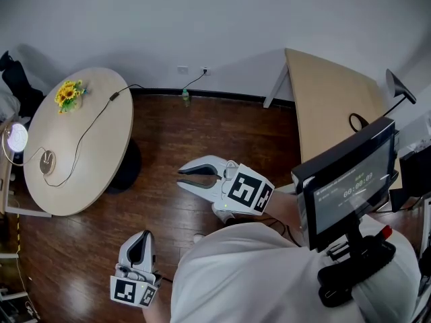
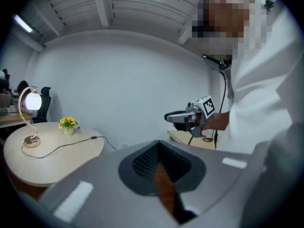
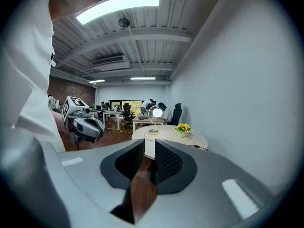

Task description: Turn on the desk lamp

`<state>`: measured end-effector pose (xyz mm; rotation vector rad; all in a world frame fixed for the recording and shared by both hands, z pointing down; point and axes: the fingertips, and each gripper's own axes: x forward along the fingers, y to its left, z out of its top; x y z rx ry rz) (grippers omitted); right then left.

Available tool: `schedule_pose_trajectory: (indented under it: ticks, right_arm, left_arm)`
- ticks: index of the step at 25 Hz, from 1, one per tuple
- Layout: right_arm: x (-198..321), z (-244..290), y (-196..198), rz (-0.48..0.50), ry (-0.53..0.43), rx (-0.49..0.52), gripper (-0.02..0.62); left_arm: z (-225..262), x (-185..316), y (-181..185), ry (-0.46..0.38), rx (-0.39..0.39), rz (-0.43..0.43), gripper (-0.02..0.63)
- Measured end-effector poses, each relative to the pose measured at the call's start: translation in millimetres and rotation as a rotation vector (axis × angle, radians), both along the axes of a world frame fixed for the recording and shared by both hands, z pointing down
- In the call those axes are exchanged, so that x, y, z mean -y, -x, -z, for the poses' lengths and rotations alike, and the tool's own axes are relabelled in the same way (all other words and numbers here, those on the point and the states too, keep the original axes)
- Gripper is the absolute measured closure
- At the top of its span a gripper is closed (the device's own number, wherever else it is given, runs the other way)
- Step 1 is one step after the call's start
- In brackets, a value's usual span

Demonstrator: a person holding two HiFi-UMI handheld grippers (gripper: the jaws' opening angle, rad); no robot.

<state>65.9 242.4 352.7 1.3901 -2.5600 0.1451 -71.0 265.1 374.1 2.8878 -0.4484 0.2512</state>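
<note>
on the round table [image 1: 101, 153], lamp [image 1: 16, 138] glows beside cord [image 1: 114, 96] and sunflowers [image 1: 69, 94]; left tool [image 1: 140, 242] closed, right tool [image 1: 190, 178] parted.

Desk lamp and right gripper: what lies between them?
Head view: bare wood floor, then the round table top crossed by the lamp's cord, between right gripper and desk lamp.

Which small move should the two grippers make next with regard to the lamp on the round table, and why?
Probably none toward the lamp: its globe already glows at the edge of the round table, so the switching looks done. The left gripper and the right gripper hang over the floor, apart from the table, holding nothing. I would simply lower both to rest.
</note>
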Motion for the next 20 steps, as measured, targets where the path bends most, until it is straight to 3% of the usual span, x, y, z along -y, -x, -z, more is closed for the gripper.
schedule_pose_trajectory:
  ticks: [20]
  right_arm:
    - [-0.4, -6.6, -18.7, -0.015, 0.013, -0.002, 0.531]
  left_arm:
    - [-3.1, 5.6, -23.5, 0.006, 0.004, -0.022, 0.588]
